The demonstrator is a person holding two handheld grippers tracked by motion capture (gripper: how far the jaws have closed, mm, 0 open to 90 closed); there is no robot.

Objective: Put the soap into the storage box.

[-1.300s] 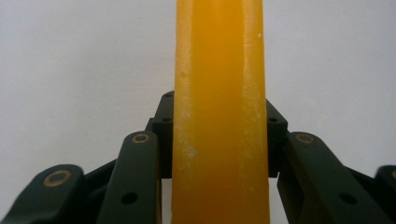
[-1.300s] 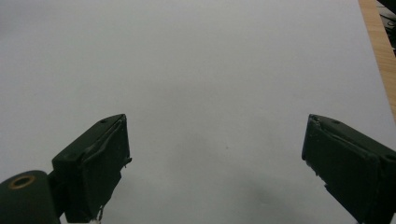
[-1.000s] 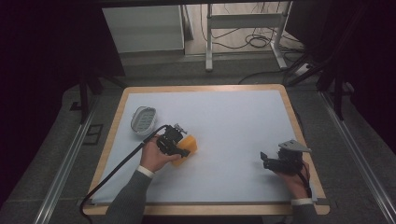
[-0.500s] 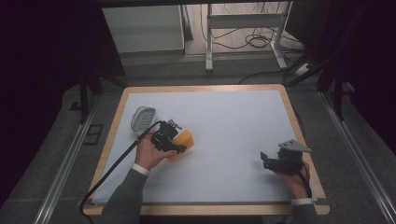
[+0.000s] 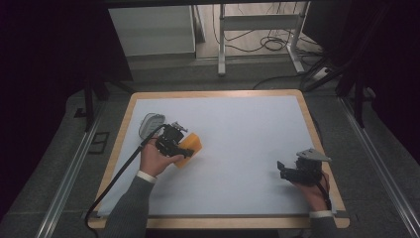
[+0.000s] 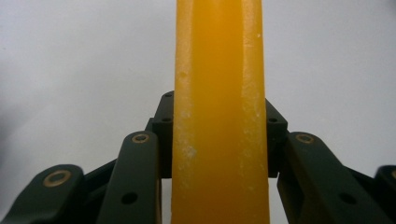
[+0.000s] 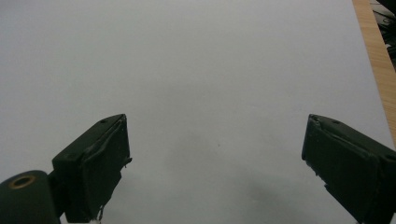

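Looking at the high view first: the wooden-rimmed table with a pale grey-white mat (image 5: pixel 237 134) carries one container-like item, a small grey oval dish with a pale rim (image 5: pixel 150 123), at about 10 o'clock of the mat, near the left edge. Can't tell what, if anything, is in it. Just beside it toward 4 o'clock, the left gripper (image 5: pixel 184 148) in the left hand (image 5: pixel 154 159) is clamped on an orange rectangular block, sponge-like (image 5: pixel 190 145). The block's long axis runs from roughly 7 to 1 o'clock on the mat; whether it touches the mat is not clear. A black cable (image 5: pixel 119 176) trails from this gripper toward 7 o'clock, off the table edge. The right gripper (image 5: pixel 283 170), with a grey three-cornered plate (image 5: pixel 312 154) on top, sits in the right hand (image 5: pixel 313 191) at about 4 o'clock of the mat, pointing toward 9 o'clock, well apart from the block.

Left gripper view: block (image 6: pixel 219 112) stands straight up the frame, 6 to 12 o'clock, pinched on both sides by the black jaws. Surface looks pitted and worn.

Right gripper view: jaws spread wide, nothing between them, bare mat (image 7: pixel 210 70) ahead. Wooden rim (image 7: pixel 373 51) at 2 o'clock.
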